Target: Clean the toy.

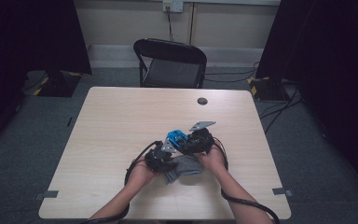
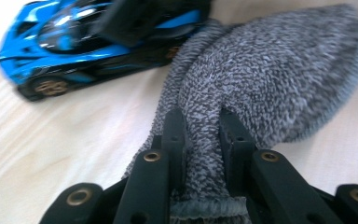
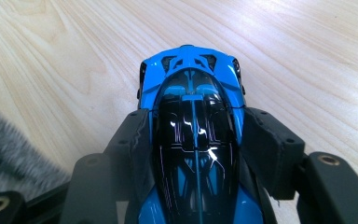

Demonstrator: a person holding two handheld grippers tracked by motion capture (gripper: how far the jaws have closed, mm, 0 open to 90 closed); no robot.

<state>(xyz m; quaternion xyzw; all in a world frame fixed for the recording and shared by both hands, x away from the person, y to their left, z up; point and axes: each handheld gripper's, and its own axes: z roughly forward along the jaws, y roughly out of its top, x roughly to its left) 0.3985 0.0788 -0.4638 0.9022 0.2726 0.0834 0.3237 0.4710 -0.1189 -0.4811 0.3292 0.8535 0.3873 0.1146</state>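
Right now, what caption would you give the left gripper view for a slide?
Left gripper pinching a grey knitted sock on the wooden table, a blue toy car beside it.

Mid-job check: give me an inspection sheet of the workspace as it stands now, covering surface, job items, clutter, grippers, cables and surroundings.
Surface: pale wood table, flat, a round dark cap near its far edge.
Job's things: blue toy car and grey sock, side by side near the front middle of the table.
Clutter: nothing seen on the table; tape pieces at the front corners.
Grippers: left gripper shut on the sock's cuff; right gripper shut on the car, jaws on its two sides.
Cables: black cables trail from both grippers along the forearms; more lie on the floor at right.
Surroundings: black folding chair behind the table, dark curtains both sides, wall socket above.
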